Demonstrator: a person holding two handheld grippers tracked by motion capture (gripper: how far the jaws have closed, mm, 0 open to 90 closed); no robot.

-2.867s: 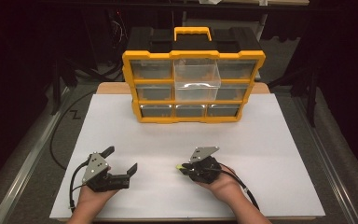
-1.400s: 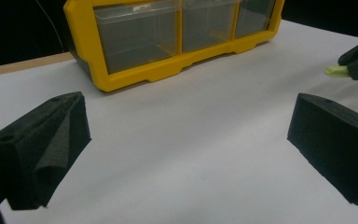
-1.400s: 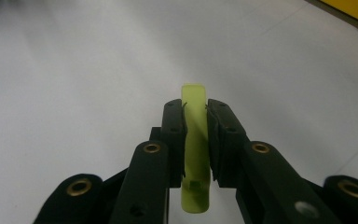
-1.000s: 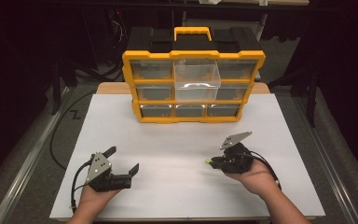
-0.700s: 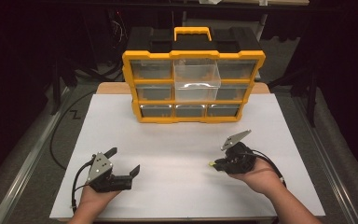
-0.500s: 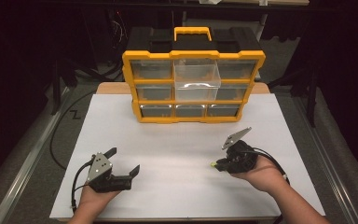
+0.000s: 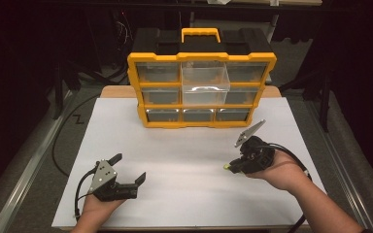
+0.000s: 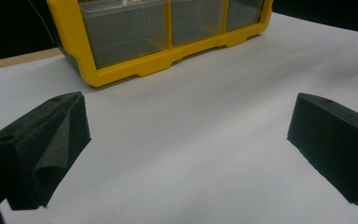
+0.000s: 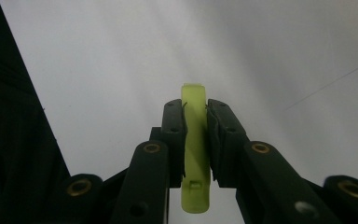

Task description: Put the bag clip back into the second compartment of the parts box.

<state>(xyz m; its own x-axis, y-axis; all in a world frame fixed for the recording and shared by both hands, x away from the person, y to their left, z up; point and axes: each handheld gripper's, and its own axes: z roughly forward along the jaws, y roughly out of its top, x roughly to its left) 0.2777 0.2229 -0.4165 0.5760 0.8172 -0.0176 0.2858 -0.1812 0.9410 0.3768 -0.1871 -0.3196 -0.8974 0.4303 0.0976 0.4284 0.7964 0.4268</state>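
While the left gripper (image 7: 128,182) rests wide open near the tabletop's front-left corner, the right gripper (image 9: 196,125) clamps a thin yellow-green plastic piece (image 9: 195,154) above the white sheet's (image 7: 184,160) right side, before a yellow drawer organizer (image 7: 201,90). It looks light, stiff, best pinched mid-length.

Lab: dark-curtained bench, white sheet (image 7: 189,160), cables (image 7: 65,141).
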